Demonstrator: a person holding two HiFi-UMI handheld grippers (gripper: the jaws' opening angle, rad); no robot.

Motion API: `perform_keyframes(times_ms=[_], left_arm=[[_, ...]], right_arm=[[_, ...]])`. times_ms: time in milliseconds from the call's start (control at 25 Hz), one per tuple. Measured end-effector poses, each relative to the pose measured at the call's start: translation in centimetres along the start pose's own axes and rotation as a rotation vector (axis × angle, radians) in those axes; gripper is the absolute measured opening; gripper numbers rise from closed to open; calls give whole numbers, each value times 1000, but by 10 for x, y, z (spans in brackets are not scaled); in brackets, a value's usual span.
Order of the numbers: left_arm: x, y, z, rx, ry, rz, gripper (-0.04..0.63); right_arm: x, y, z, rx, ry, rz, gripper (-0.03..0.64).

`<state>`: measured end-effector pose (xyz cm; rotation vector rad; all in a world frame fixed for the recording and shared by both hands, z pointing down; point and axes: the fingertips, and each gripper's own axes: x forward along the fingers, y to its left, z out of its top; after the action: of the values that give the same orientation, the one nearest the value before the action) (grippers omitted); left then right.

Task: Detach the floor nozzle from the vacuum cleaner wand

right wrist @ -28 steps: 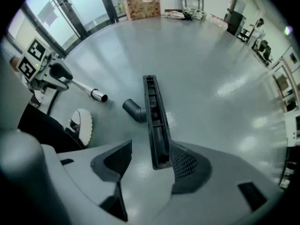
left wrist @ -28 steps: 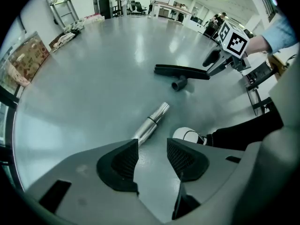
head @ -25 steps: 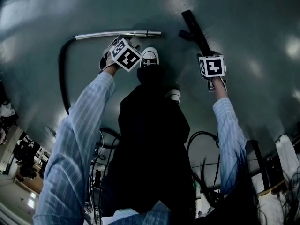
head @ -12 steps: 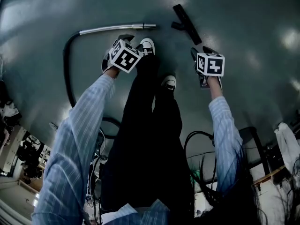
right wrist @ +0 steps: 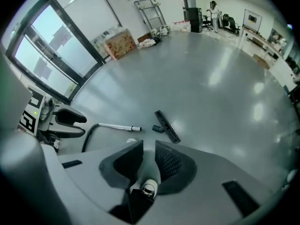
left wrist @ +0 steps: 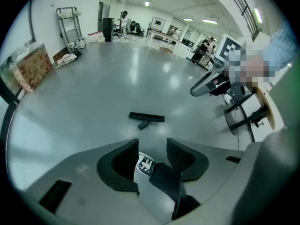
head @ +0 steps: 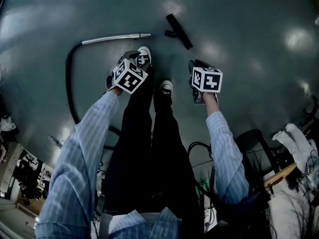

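- The floor nozzle (head: pixel 178 31) lies flat on the glossy grey floor (head: pixel 249 34), off the wand and well ahead of the person's feet.
- Its short neck points towards the open end of the silver wand (head: pixel 115 37), which also lies on the floor. The two are near each other but do not touch.
- A black hose (head: pixel 70 78) curves back from the far end of the wand towards the person's left side.
- The left gripper (left wrist: pixel 152 153) is held up above the floor with its jaws apart. Nothing is between them; only a shoe (head: pixel 143 56) and a dark trouser leg show far below through the gap.
- The right gripper (right wrist: pixel 148 158) is also up and empty. Its jaws have just been closing and now stand with a narrow gap, touching nothing; the other shoe (head: pixel 166 87) shows below.
- Both arms wear light striped sleeves (head: pixel 87 148).
- A trolley (left wrist: pixel 68 20) stands upright against the far wall, with a cardboard box (left wrist: pixel 33 69) further along it.
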<state>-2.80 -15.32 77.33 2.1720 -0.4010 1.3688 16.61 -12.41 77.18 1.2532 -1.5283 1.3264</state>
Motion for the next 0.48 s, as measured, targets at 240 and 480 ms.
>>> perform_keyframes(times_ms=[240,480], left_arm=[[-40,-29,34,-223,-103,13,183],[-75,-34,34,-278,-135,68,74]], right_arm=[[-52,17,-5,104,-16,25,40],[-81,42,-4,175,-50,90,40]])
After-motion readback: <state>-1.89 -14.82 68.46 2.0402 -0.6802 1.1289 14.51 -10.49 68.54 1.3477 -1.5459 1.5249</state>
